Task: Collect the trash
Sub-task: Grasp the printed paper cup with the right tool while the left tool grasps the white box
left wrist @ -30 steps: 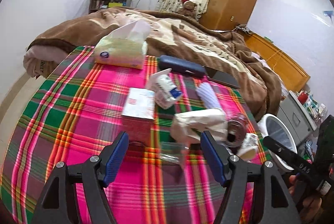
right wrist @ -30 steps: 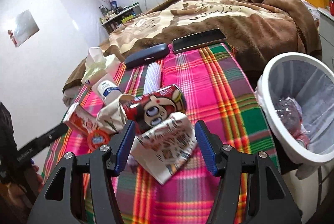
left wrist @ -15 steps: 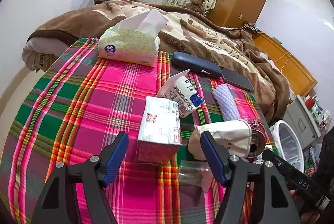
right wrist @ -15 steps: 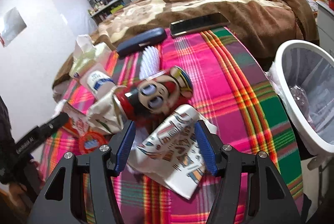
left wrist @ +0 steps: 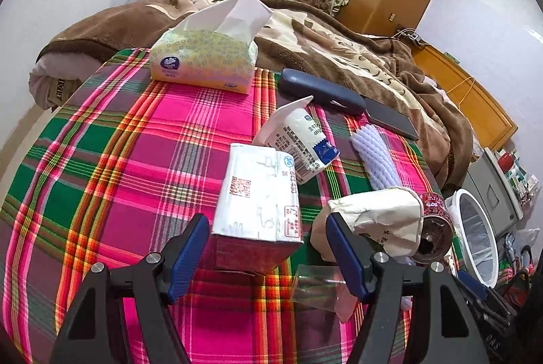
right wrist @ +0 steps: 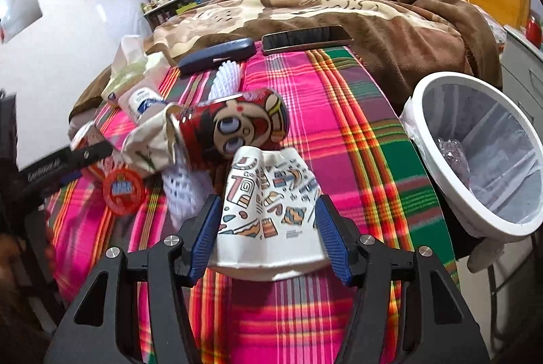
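I am working near the right edge of the pink, green and orange plaid cloth (right wrist: 342,113); the strip between my litter pile and that edge is lying bare, and the round white plastic bin with a clear liner (right wrist: 427,140) is standing just beyond it. My right gripper (right wrist: 268,240) has just been closing around the crushed white paper cup with coloured doodles (right wrist: 268,204), its blue pads at the cup's sides, though I cannot tell if they are pressing. The cup's long axis is running away from me, its flattened rim nearest me. My left gripper (left wrist: 264,253) is standing open and empty before the white and red paper carton (left wrist: 258,194), nearer than a second ago.
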Tool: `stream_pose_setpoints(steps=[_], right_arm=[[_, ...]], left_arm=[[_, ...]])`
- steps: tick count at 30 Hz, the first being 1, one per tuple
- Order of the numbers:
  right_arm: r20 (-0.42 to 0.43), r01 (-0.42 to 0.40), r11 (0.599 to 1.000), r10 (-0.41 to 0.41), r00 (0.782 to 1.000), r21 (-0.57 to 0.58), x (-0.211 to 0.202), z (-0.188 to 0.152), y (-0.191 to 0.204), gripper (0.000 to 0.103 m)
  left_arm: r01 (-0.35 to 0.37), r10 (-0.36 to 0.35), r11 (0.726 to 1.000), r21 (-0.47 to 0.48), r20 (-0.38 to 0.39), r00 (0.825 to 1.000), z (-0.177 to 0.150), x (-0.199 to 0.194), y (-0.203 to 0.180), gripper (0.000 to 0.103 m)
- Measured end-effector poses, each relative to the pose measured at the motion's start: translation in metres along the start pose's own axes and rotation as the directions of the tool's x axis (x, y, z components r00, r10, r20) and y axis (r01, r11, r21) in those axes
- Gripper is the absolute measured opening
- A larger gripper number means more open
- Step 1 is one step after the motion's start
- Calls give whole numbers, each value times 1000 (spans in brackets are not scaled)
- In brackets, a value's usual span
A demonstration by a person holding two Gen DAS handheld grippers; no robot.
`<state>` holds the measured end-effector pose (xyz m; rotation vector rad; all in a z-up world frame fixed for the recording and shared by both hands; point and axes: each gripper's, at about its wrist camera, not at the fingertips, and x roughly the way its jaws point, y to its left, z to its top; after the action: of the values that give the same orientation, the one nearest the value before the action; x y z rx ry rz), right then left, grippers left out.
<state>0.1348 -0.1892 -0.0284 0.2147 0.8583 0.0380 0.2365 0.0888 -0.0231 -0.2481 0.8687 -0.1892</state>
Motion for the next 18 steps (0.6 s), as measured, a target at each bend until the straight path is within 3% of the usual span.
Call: stream_pose_setpoints(steps=[3,6,10,12,18], right_arm=[[24,45,997,-44,999,-68,0,-2,6,59],[-25,21,993,-24,999,-118,8,-2,12,59],[-12,60,988,-62,998,-145,11,-2,12,58],[-4,82,984,-84,996,-159,11,-1,12,44],[1,83,986,-84,996,-143,9,-2,7,29]], left_arm=[[-2,2,1000,-1,-8,1000,0,5,-1,71],[-8,8,1000,14,-1,1000,0,7,-5,71],[-27,27,999,19,0,1000,2,12,-5,71],[-20,20,1000,-1,-4,1000,3,14,-1,71],[-33,33,999,-19,0,999,3,15,4,56]])
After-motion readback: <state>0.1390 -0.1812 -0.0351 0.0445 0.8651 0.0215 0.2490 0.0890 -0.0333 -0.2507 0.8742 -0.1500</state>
